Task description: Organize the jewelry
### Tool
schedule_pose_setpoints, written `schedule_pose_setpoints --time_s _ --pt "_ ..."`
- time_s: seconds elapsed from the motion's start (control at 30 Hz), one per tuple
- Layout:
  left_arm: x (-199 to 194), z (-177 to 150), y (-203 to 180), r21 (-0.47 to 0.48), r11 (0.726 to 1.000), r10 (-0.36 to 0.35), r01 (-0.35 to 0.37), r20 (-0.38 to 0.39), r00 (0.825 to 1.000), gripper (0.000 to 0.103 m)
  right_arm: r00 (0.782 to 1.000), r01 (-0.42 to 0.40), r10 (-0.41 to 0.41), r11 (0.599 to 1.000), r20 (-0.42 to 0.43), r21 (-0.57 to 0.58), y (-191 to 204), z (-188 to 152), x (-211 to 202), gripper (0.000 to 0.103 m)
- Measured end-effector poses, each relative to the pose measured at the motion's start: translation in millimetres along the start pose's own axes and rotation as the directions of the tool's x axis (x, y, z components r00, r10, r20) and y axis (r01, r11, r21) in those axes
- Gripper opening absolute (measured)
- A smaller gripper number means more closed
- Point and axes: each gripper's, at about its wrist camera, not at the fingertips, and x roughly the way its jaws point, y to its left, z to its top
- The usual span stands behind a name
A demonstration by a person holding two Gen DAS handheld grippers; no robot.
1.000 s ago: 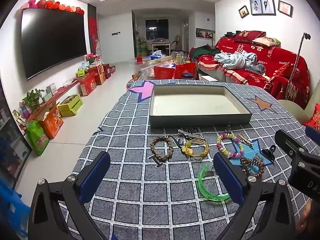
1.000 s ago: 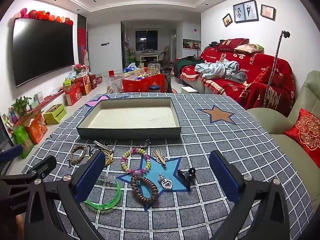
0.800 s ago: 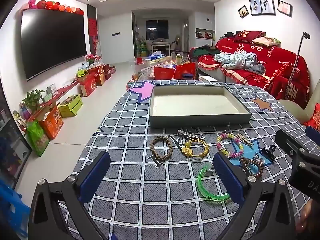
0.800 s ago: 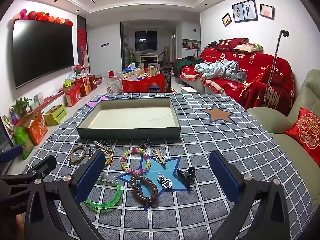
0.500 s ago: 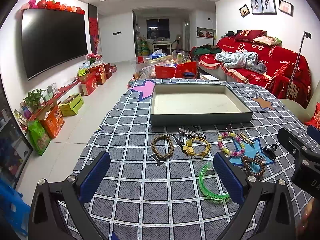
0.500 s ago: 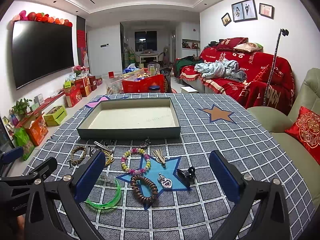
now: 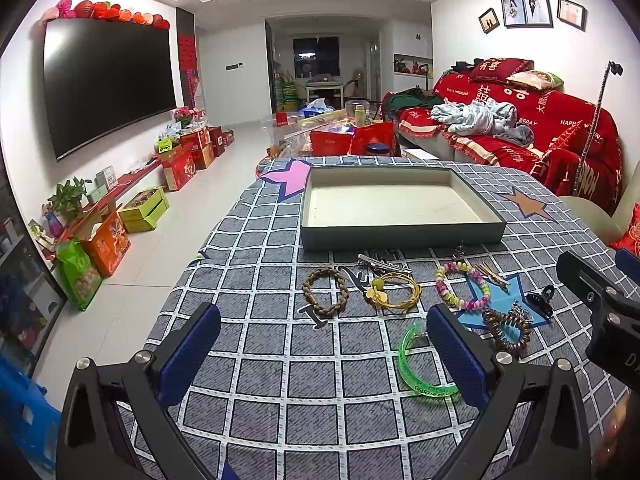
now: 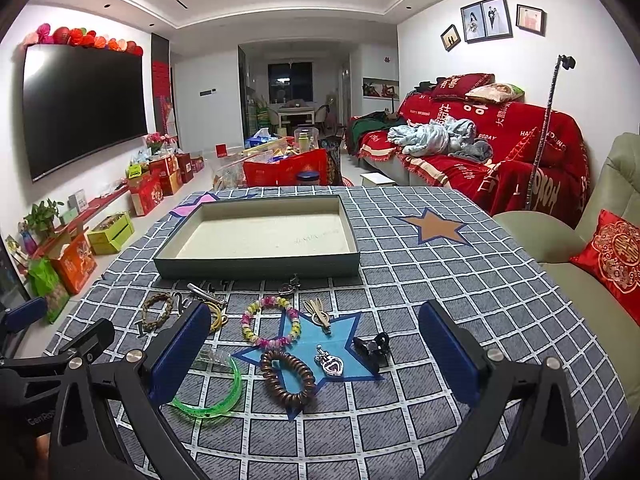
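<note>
Both grippers, the left gripper (image 7: 323, 354) and the right gripper (image 8: 314, 350), hover with jaws wide apart, holding nothing. In the centre of each frame a shallow rectangular grey tray (image 8: 256, 268) rests on the checked cloth (image 8: 420, 300). Below it lie a braided brown bracelet (image 7: 325, 291), a glossy beaded bracelet (image 8: 270, 322), a coiled brown hair tie (image 8: 287, 377) and a translucent green bangle (image 7: 422, 372).

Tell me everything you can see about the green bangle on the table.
The green bangle is a thin, see-through neon-green band that looks like plastic, open on one side like a C, with small dark print on its near edge. It lies flat on the checked tablecloth, nearest of all the pieces to the cameras, left of the brown coil hair tie and not touching it. The left gripper's finger partly hides it; nothing grips it.
</note>
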Motion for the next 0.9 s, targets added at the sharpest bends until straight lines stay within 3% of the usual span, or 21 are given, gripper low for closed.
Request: schedule_pose_setpoints --time_s 0.9 --pt "-0.1 -2.7 -0.9 0.005 1.0 0.004 -0.004 -0.008 1.0 0.103 1.0 -0.003 0.003 1.0 -0.014 0.006 -0.4 -0.4 -2.2 0.103"
